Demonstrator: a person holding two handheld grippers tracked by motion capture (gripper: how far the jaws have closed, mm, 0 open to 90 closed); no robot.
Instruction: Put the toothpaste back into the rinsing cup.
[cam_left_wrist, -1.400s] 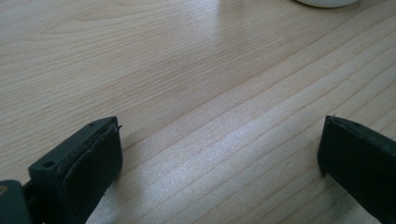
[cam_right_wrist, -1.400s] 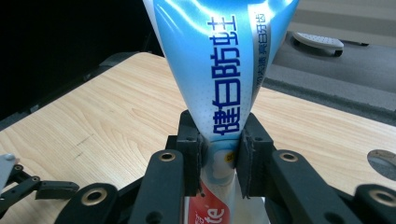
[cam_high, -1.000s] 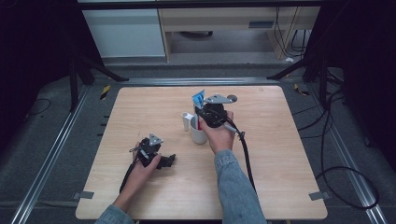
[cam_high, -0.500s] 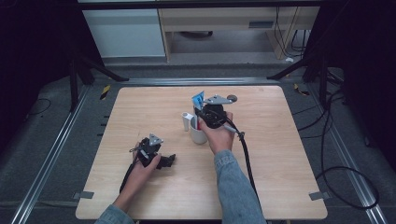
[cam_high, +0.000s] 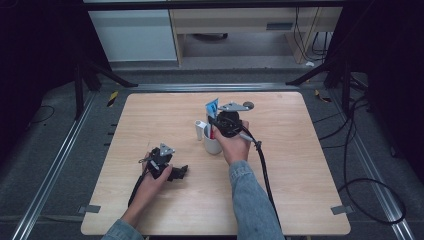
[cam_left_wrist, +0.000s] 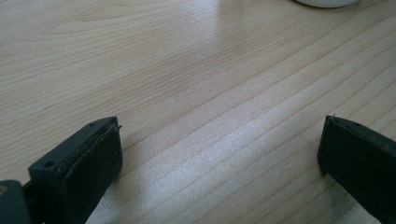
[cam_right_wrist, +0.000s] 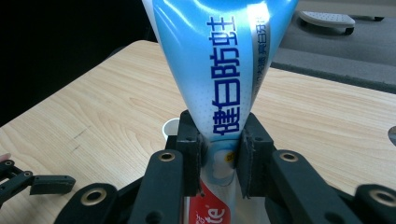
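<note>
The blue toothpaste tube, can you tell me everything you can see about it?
The blue and white plastic toothpaste tube has dark blue writing down its side and a red part lower down. It stands upright, flat wide end up. The right gripper pinches it between two black pads. In the high view it stands over the white mug on the wooden table.

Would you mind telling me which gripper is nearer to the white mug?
Right. The right gripper hangs directly over the white mug, clamped on the toothpaste tube. The left gripper lies open on the table, off to the mug's near-left.
</note>
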